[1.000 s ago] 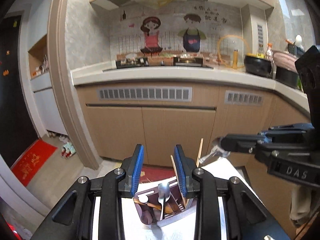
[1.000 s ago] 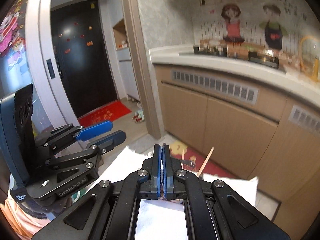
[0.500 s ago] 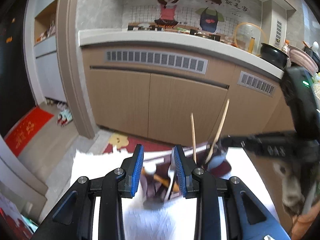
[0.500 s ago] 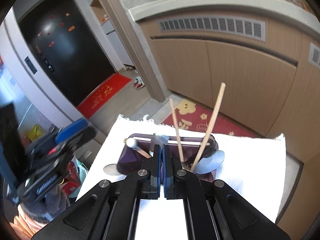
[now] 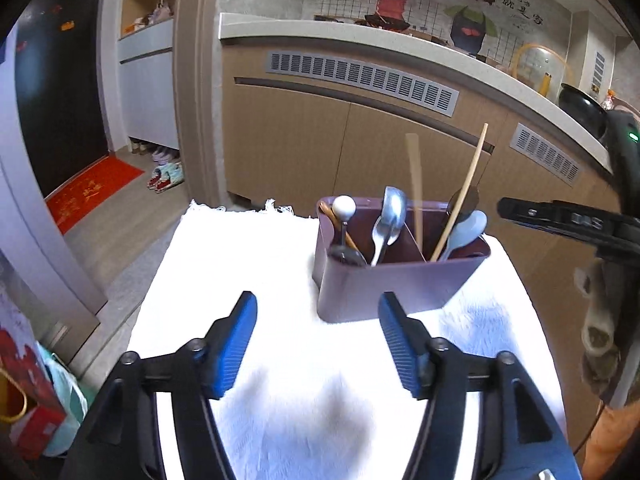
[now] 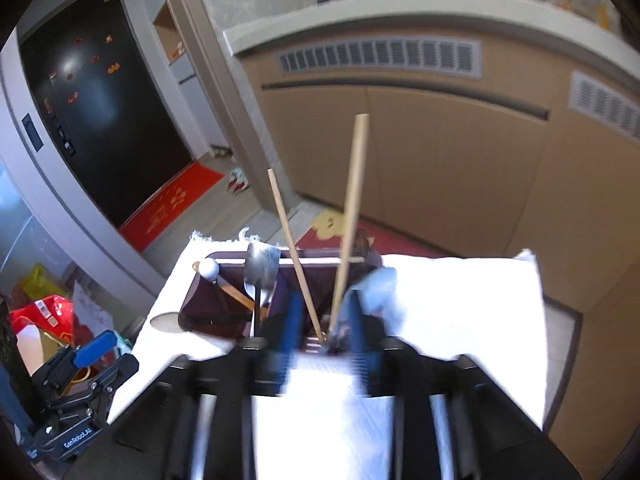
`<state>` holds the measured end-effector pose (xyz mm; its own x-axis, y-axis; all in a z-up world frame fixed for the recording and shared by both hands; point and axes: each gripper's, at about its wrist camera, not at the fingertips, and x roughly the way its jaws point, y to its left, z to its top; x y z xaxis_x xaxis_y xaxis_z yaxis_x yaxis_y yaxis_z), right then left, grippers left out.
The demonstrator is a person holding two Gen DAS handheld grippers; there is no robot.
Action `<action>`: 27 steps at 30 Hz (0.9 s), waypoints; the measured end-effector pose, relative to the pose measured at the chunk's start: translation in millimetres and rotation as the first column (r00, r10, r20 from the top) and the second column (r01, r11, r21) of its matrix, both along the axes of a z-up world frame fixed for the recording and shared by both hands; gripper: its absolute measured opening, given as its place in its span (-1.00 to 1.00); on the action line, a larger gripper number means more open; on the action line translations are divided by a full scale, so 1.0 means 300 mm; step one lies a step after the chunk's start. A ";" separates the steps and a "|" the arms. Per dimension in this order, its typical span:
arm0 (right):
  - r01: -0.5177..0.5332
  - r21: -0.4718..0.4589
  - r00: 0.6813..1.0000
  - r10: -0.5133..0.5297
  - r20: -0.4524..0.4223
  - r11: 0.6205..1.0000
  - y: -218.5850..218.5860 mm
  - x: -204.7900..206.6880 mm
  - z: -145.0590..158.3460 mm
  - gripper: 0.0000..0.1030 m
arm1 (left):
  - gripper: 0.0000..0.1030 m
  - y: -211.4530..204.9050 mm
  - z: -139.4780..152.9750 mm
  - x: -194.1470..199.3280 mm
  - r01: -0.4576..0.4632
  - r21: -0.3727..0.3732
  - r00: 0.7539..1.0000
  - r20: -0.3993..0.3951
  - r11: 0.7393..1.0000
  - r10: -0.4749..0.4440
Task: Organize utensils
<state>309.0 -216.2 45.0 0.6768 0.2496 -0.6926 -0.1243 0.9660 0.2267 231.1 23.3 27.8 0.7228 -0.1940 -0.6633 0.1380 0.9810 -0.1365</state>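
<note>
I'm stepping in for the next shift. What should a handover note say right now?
Left gripper: jaws opening, nothing between them, short of the holder.
Right gripper: jaws opening, at the chopsticks' base; blurred, no grip seen.
Purple utensil holder stands on the white towel, holding the chopsticks, metal spoon and blue spoon.
Done: those utensils stand in the holder.
Left: unclear.

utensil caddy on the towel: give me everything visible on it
The utensil caddy is a dark maroon, plastic-looking box with rounded corners, upright on the white towel. Inner dividers split it into compartments. It holds a metal spoon, a white-knobbed utensil, two wooden chopsticks leaning outward, and a pale blue spoon. No tongs touch it in the left wrist view.
</note>
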 end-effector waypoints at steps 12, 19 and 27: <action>0.103 -0.161 0.959 -0.055 0.278 0.982 0.066 -0.564 -0.049 0.75 | 0.99 -0.045 -0.017 -0.338 -0.066 0.045 0.976 0.212 0.997 0.055; 0.189 -0.181 0.939 -0.123 0.320 0.965 0.076 -0.783 -0.115 0.83 | 1.00 -0.060 -0.048 -0.483 -0.102 0.094 0.972 0.221 0.990 0.080; 0.245 -0.196 0.917 -0.161 0.365 0.949 0.103 -0.924 -0.132 0.93 | 1.00 -0.073 -0.073 -0.595 -0.136 0.136 0.952 0.291 0.981 0.092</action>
